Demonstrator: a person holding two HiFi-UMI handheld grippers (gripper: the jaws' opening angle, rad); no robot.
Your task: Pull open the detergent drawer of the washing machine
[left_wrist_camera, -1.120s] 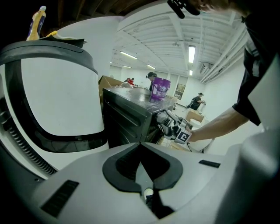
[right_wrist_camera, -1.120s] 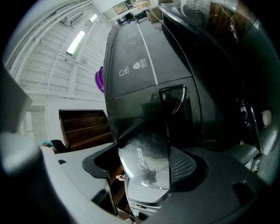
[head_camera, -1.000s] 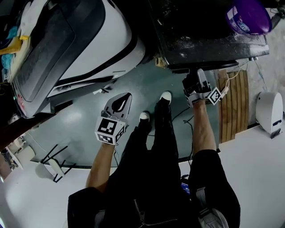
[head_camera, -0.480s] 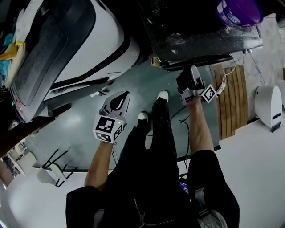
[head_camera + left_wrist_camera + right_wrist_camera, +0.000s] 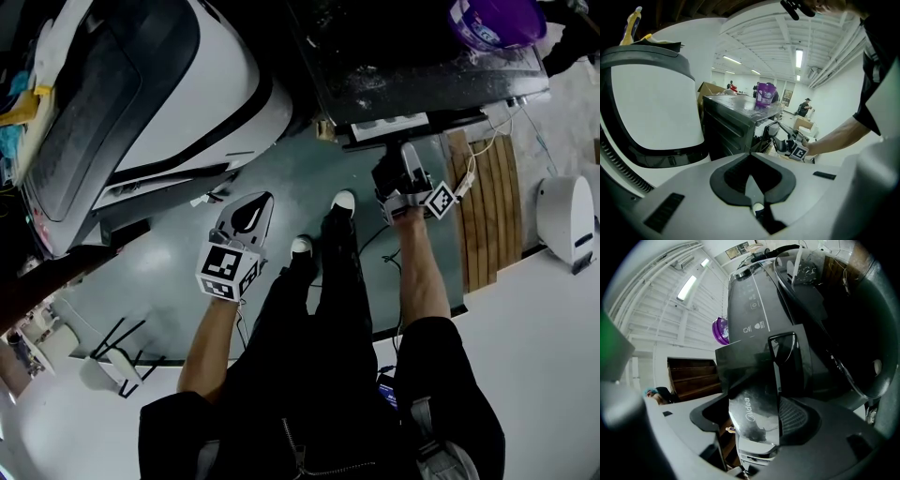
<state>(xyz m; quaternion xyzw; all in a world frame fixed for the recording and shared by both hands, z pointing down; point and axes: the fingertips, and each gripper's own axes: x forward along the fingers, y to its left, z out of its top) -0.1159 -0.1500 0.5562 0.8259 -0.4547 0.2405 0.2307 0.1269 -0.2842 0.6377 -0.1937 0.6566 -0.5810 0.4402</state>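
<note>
Right tool (image 5: 757, 406) is clamped on the front panel of the detergent drawer (image 5: 759, 401), whose face carries lettering ending in "idea". Left tool (image 5: 262, 204) has its jaws together on nothing and is held over the grey-green floor (image 5: 309, 173), apart from the dark washing machine (image 5: 412, 56). Only the head view shows the drawer standing partly out of the machine's front with pale compartments exposed, and a purple container (image 5: 492, 21), label unreadable, on top; only the left gripper view shows a white-raftered hall with strip lights.
</note>
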